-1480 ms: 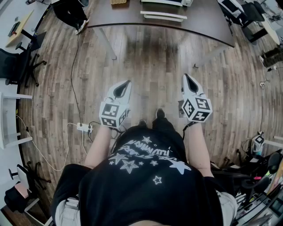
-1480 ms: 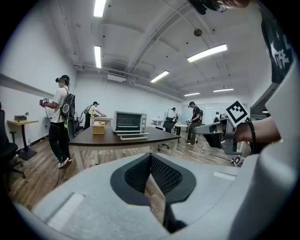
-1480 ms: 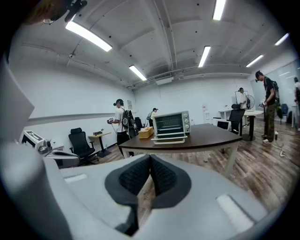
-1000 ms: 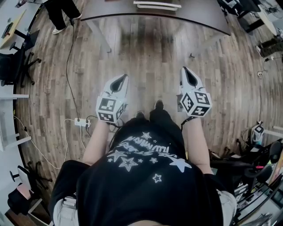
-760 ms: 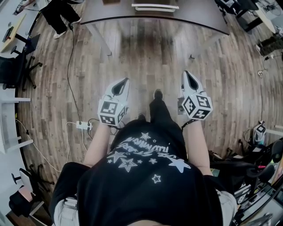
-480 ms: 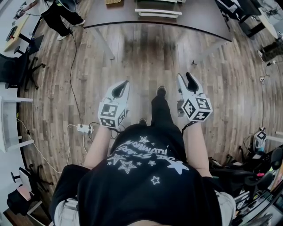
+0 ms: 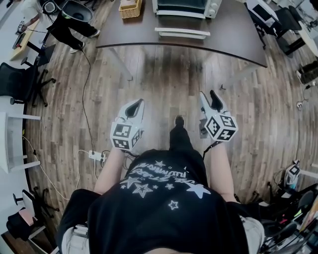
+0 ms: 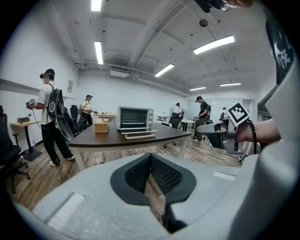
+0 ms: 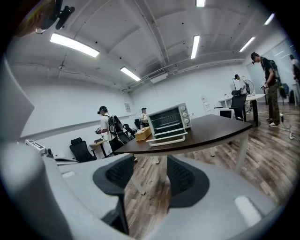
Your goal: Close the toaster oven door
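Head view puts the toaster oven well ahead on the tabletop, door dropped open, so I'd step closer, then lift it with my right gripper, whose empty jaws have just been opening wide; left gripper is clenched on nothing.

The toaster oven sits on the table, well ahead of the left claw and the right claw. A basket stands at its left.

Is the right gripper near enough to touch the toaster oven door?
Probably not yet: the right gripper is over floor, well short of the table with the toaster oven door. Nothing blocks it.
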A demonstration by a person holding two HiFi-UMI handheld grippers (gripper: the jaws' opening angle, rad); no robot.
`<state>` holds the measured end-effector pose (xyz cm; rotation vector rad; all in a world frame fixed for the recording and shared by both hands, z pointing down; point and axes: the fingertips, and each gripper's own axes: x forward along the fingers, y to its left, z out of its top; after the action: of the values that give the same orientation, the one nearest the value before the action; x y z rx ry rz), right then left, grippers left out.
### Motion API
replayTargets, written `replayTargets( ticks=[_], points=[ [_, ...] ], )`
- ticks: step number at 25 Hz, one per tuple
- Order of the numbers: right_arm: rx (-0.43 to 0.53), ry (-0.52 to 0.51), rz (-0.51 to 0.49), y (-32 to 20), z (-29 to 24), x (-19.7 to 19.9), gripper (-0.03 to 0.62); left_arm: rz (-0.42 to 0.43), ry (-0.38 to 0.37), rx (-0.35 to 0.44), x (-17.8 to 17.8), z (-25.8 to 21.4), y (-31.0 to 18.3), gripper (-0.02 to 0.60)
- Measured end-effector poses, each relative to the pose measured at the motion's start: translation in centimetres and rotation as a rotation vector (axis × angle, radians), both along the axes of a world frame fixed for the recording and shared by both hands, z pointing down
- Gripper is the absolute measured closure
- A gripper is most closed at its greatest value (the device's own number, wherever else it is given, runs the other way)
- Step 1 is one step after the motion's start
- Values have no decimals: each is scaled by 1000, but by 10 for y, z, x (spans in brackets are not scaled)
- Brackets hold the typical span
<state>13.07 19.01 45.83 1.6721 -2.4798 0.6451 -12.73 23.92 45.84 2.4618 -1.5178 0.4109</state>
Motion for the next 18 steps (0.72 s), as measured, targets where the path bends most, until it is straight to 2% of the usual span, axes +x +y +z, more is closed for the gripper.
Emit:
replayTargets(
  ticks=[11,18],
  points=[
    [-31,-23,-79,-165,-1,26,368,-72,-20,-6,37,-11,-142,571],
    [-68,-30,-133,-234,19,48,368,-77,-67,-21,68,-2,-203,571]
  ],
)
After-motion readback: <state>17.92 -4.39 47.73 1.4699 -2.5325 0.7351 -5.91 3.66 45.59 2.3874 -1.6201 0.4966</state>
